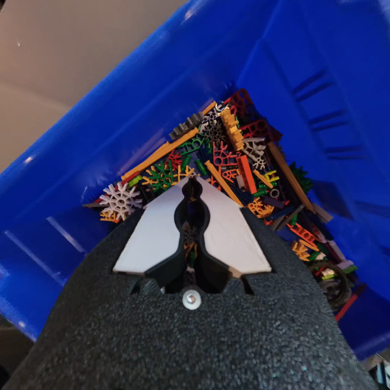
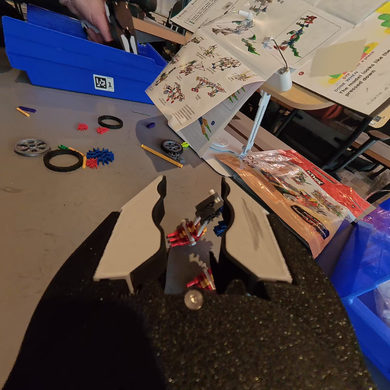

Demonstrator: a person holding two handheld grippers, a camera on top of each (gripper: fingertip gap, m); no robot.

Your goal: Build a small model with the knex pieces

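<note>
My left gripper (image 1: 192, 179) is inside a blue bin (image 1: 147, 95), low over a pile of small coloured building pieces (image 1: 221, 158). Its jaws are shut, and the tips meet at the edge of a yellow connector (image 1: 184, 172); I cannot tell if they pinch it. A white snowflake connector (image 1: 120, 200) lies to the left. In the right wrist view that gripper (image 2: 128, 45) and a hand reach into the bin (image 2: 63, 63). My right gripper (image 2: 193, 178) is open above the grey table (image 2: 52, 211). A small red, yellow, white and grey assembly (image 2: 198, 223) lies between its fingers, close to the right finger (image 2: 228, 202), with a gap on the left side.
Loose parts lie on the table: a black tyre (image 2: 63, 160), a grey wheel hub (image 2: 31, 147), a blue connector (image 2: 100, 155), a yellow rod (image 2: 161, 156), a small wheel (image 2: 172, 146). Instruction sheets (image 2: 211, 69) hang on a white stand (image 2: 257, 122). A printed bag (image 2: 295, 190) and another blue bin (image 2: 369, 274) are at the right. Spacing between my two grippers at the tips: around 50 centimeters. My left tips are roughly 7 centimeters from the white snowflake connector (image 1: 120, 200).
</note>
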